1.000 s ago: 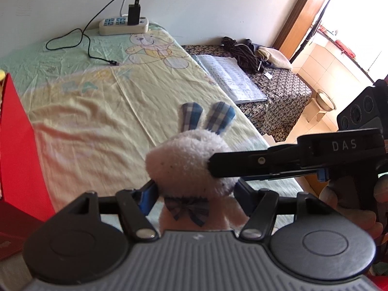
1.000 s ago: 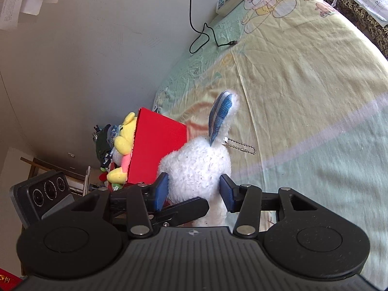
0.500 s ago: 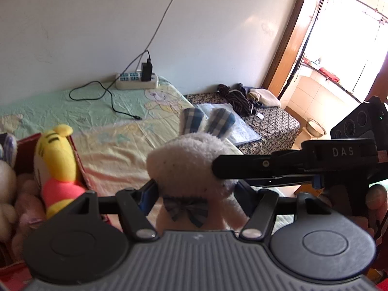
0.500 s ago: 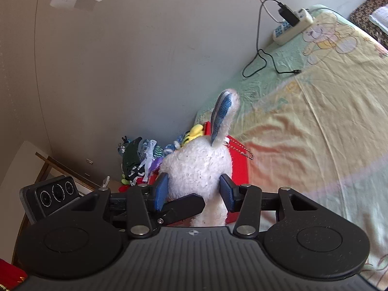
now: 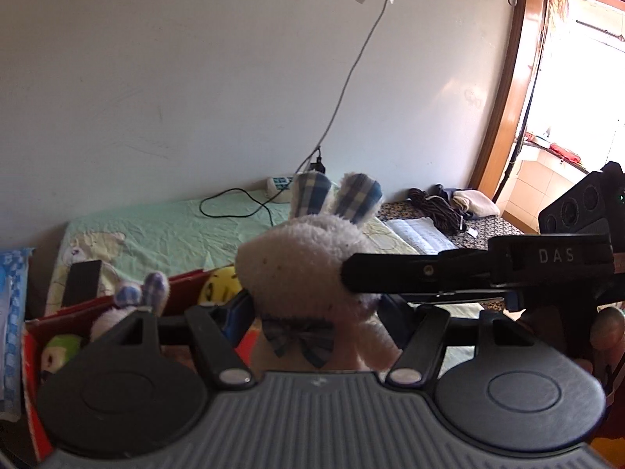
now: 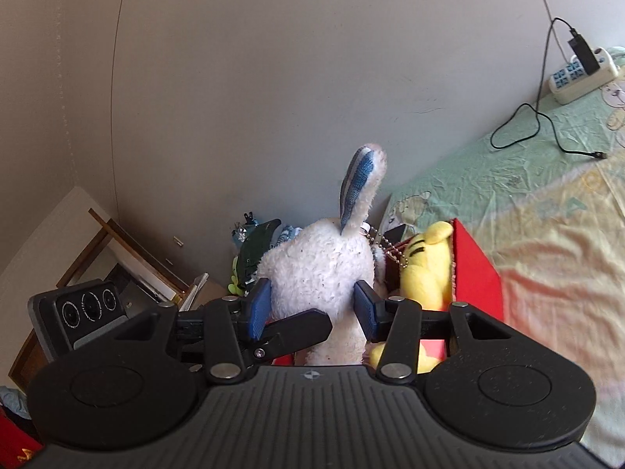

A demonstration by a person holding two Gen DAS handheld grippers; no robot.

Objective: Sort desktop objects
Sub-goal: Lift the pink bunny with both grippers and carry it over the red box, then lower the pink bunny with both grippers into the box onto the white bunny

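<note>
A white plush bunny point(image 5: 308, 262) with blue plaid ears and a bow tie is held in the air by both grippers. My left gripper point(image 5: 312, 312) is shut on its body just under the head. My right gripper point(image 6: 312, 306) is shut on its sides, and its black finger point(image 5: 422, 273) crosses the bunny's head from the right in the left wrist view. Below and behind the bunny point(image 6: 320, 273) stands an open red box point(image 6: 476, 273) holding a yellow plush point(image 6: 425, 265). The left wrist view shows the box rim point(image 5: 183, 279), a smaller bunny point(image 5: 129, 305) and a green toy point(image 5: 58, 351) inside.
The box rests on a bed with a pale green and yellow sheet point(image 6: 547, 203). A white power strip point(image 6: 582, 74) with a black cable point(image 6: 547, 129) lies by the wall. An open book point(image 5: 418, 230) and clothes lie on a patterned bench. A blue pack point(image 5: 11, 312) stands left.
Both grippers have carried the bunny up and toward the wall end of the bed. It now hangs over the open red box, whose toys have come into view.
</note>
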